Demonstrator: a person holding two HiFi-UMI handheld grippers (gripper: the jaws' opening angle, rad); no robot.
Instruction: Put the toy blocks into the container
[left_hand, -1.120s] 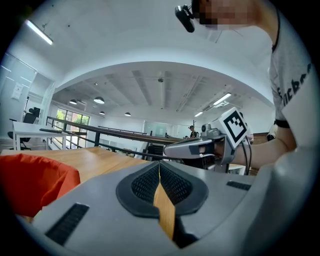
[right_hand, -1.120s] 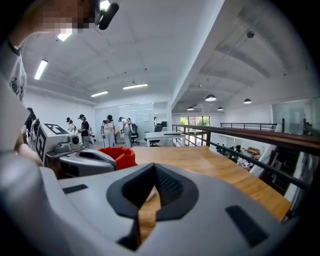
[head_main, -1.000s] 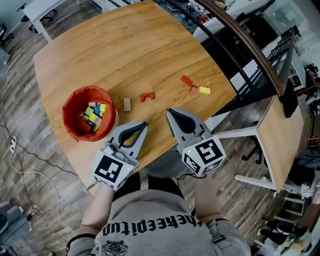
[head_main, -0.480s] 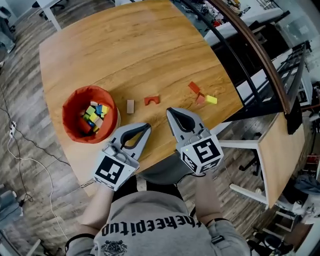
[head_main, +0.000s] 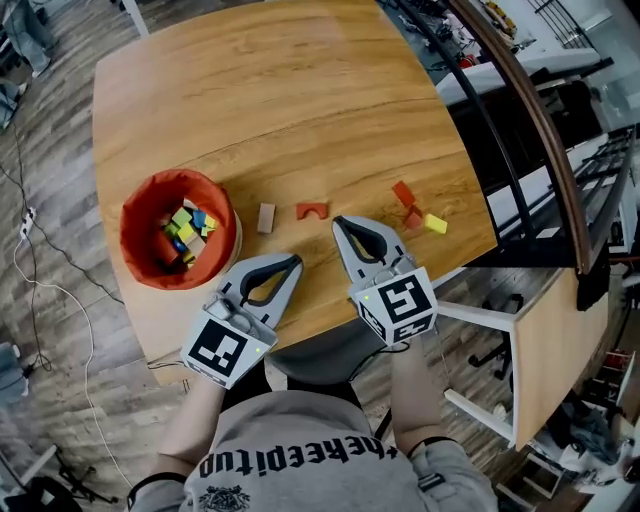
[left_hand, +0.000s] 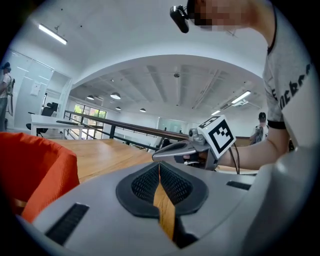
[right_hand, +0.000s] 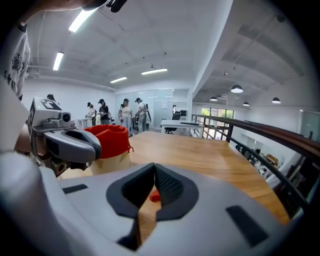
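A red container (head_main: 150, 205) with several coloured blocks in it stands at the table's left; it also shows as the container (left_hand: 35, 165) and the container (right_hand: 111, 140). On the wood lie a tan block (head_main: 266, 217), a red arch block (head_main: 312, 210), a red block (head_main: 403, 193), a pinkish block (head_main: 413, 217) and a yellow block (head_main: 435, 224). My left gripper (head_main: 293, 262) is shut and empty, just in front of the tan block. My right gripper (head_main: 340, 222) is shut and empty beside the arch block (right_hand: 155, 196), which shows through its jaws.
The table's near edge (head_main: 300, 335) runs under both grippers. A black railing (head_main: 520, 110) and a second table (head_main: 545, 330) stand to the right. Grey wooden floor with cables (head_main: 40, 290) lies to the left. Several people stand far off (right_hand: 120, 115).
Both grippers stay shut. The right gripper has drawn closer to the red arch block and sunk a little; the left has edged towards the tan block. The head view has shifted.
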